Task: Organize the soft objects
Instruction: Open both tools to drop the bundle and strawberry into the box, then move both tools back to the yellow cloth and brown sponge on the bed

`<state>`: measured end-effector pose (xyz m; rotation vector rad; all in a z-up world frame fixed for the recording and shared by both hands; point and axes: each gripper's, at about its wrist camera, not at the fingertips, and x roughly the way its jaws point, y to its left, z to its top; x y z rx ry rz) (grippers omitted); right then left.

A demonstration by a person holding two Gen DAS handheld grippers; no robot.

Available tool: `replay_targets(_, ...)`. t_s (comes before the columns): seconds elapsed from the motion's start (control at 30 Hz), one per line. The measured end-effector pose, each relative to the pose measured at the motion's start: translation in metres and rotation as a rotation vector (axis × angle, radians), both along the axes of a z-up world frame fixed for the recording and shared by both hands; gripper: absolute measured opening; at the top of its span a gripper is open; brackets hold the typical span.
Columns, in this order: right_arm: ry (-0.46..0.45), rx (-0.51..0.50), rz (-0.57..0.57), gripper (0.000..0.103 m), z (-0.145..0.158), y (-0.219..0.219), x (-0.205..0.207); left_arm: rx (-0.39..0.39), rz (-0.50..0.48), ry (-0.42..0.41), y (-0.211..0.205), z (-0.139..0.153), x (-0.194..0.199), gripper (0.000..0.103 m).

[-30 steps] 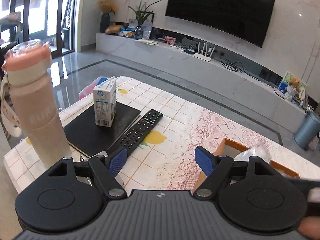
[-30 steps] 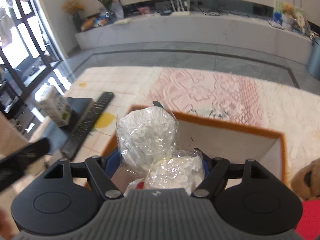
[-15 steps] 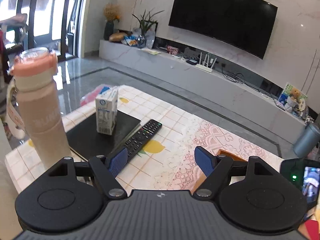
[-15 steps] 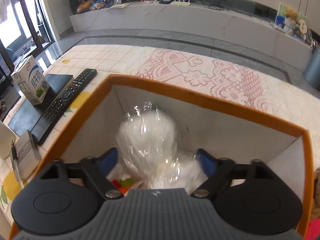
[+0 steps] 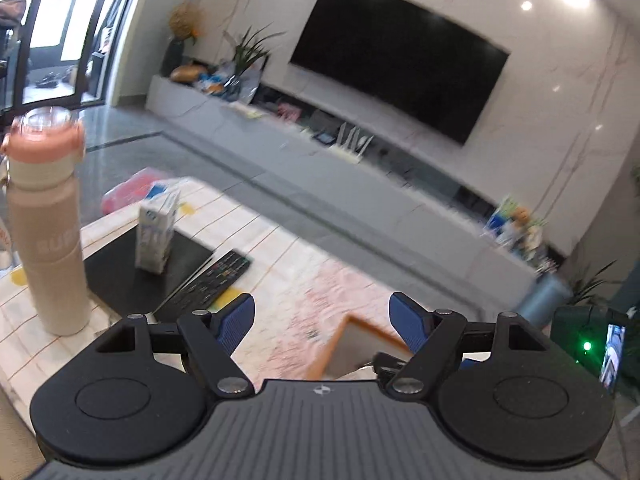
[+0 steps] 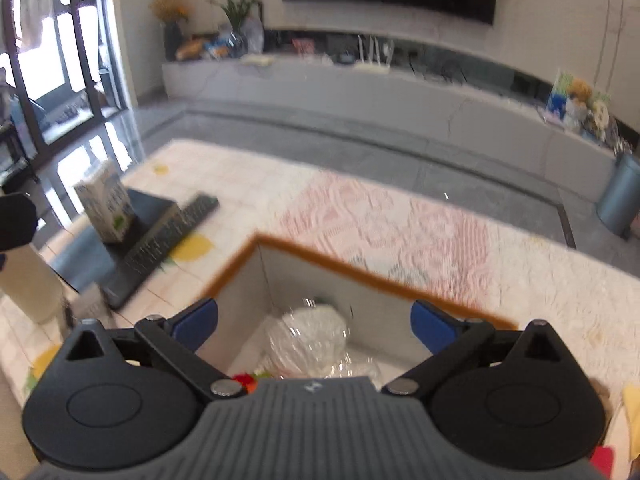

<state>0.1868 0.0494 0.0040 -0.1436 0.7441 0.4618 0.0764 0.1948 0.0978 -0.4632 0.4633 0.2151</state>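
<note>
Across the lace-patterned tablecloth [image 6: 384, 224] sits an orange-rimmed box [image 6: 352, 266]; left gripper [image 5: 322, 312] and right gripper [image 6: 314, 320] both gape empty

A dark television [image 5: 396, 64] hangs on the pale marble wall [image 5: 560, 92] above a long grey console [image 6: 360, 92]. Glossy grey floor [image 5: 320, 208] reflects daylight from black-framed glass doors [image 6: 60, 60].
</note>
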Motion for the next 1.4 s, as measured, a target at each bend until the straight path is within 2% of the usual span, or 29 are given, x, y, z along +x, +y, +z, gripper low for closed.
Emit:
replay_targets(0.13, -0.073, 0.046, 0.007, 0.100, 0.037, -0.015, -0.018, 0.059, -0.046, -0.040, -0.014, 0.013, -0.007, 0.091)
replay_targets(0.2, -0.114, 0.037, 0.006, 0.100, 0.054, -0.026, -0.028, 0.061, -0.072, -0.042, -0.020, 0.016, -0.008, 0.091)
replay_targets(0.33, -0.182, 0.059, 0.016, 0.100, 0.084, -0.056, -0.047, -0.085, -0.073, -0.058, -0.022, 0.019, -0.011, 0.091)
replay_targets(0.37, -0.185, 0.066, 0.025, 0.100, 0.089, -0.064, -0.050, -0.095, -0.098, -0.065, -0.025, 0.019, -0.011, 0.091)
replay_targets(0.43, -0.192, 0.051, 0.016, 0.100, 0.098, -0.080, -0.057, -0.057, -0.162, -0.089, -0.034, 0.022, -0.012, 0.091)
replay_targets(0.6, -0.229, 0.007, -0.019, 0.100, 0.116, -0.129, -0.078, 0.008, -0.216, -0.093, -0.064, 0.024, -0.012, 0.091)
replay_targets(0.73, -0.232, -0.029, -0.077, 0.100, 0.120, -0.181, -0.093, 0.085, -0.315, -0.103, -0.096, 0.023, -0.013, 0.091)
replay_targets(0.83, -0.238, -0.034, -0.133, 0.100, 0.118, -0.222, -0.103, 0.168, -0.374, -0.098, -0.125, 0.021, -0.015, 0.091)
replay_targets(0.93, -0.233, -0.013, -0.203, 0.100, 0.108, -0.259, -0.106, 0.212, -0.444, -0.058, -0.154, 0.014, -0.013, 0.091)
replay_targets(1.07, -0.191, -0.043, -0.296, 0.100, 0.080, -0.298, -0.100, 0.252, -0.520, -0.011, -0.184, -0.002, -0.007, 0.091)
replay_targets(1.17, -0.196, -0.073, -0.354, 0.100, 0.059, -0.319, -0.095, 0.295, -0.562, 0.031, -0.202, -0.017, -0.002, 0.091)
replay_targets(1.23, -0.194, -0.106, -0.388, 0.100, 0.044, -0.328, -0.089, 0.300, -0.563, 0.051, -0.210, -0.027, 0.003, 0.091)
replay_targets(1.4, -0.121, -0.141, -0.415, 0.100, 0.002, -0.341, -0.069, 0.298, -0.592, 0.107, -0.222, -0.052, 0.011, 0.091)
